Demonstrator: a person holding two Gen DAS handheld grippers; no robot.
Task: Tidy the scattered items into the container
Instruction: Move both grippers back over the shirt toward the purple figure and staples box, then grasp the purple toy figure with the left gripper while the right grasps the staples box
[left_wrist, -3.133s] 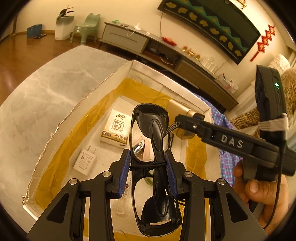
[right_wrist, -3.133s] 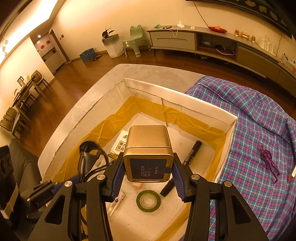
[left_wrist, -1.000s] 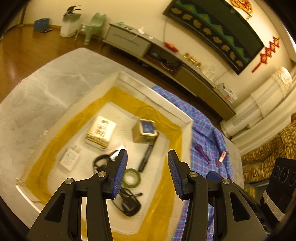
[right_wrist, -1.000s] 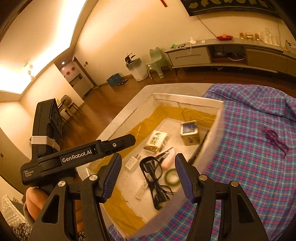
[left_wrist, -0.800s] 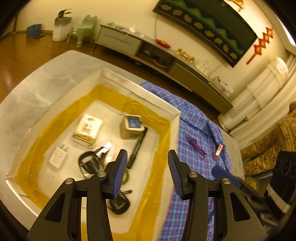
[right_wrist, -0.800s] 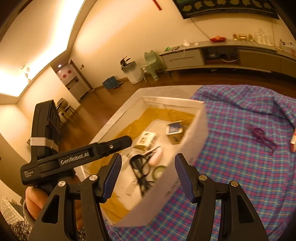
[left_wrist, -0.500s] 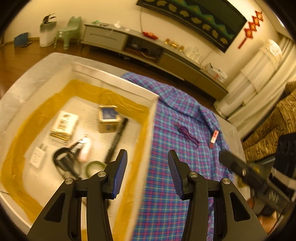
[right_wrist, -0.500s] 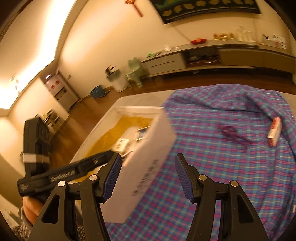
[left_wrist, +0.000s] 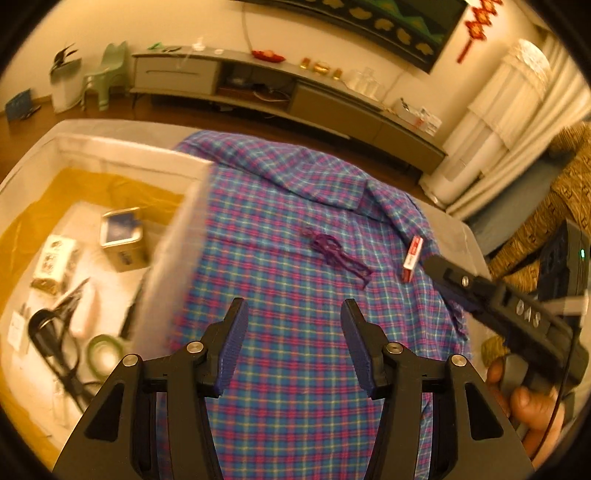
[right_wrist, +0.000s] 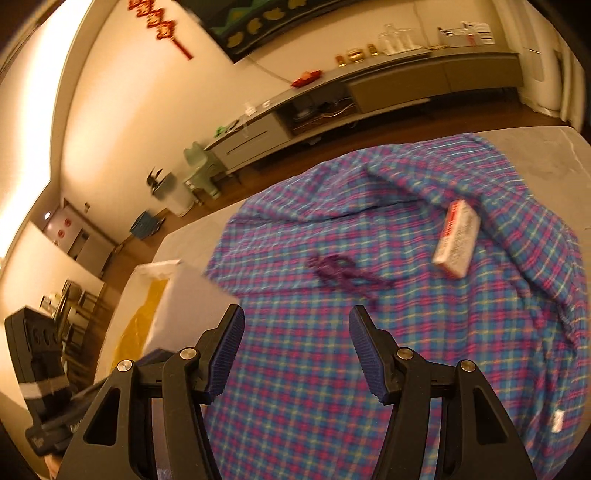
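A white box with a yellow lining (left_wrist: 177, 236) stands at the left and holds a gold tin (left_wrist: 122, 243), glasses (left_wrist: 55, 343), a tape ring (left_wrist: 105, 350) and other small items. On the plaid cloth (left_wrist: 295, 369) lie a purple hair clip (left_wrist: 336, 254) (right_wrist: 341, 275) and a small red and white box (left_wrist: 413, 258) (right_wrist: 458, 238). My left gripper (left_wrist: 291, 343) hangs over the cloth, its jaws opening with nothing between them. My right gripper (right_wrist: 295, 354) is open and empty, short of the clip; in the left wrist view it reaches in from the right (left_wrist: 436, 267).
The box corner (right_wrist: 177, 295) is just left of my right gripper. The cloth covers a grey marble table (right_wrist: 546, 155). A long TV cabinet (left_wrist: 258, 92) and a green chair (left_wrist: 107, 70) stand far behind. A hand (left_wrist: 524, 402) holds the right gripper's handle.
Both grippers have swung right, from over the box to over the plaid cloth. The left jaws stand wider than before. The clip and small box are now ahead of the fingers.
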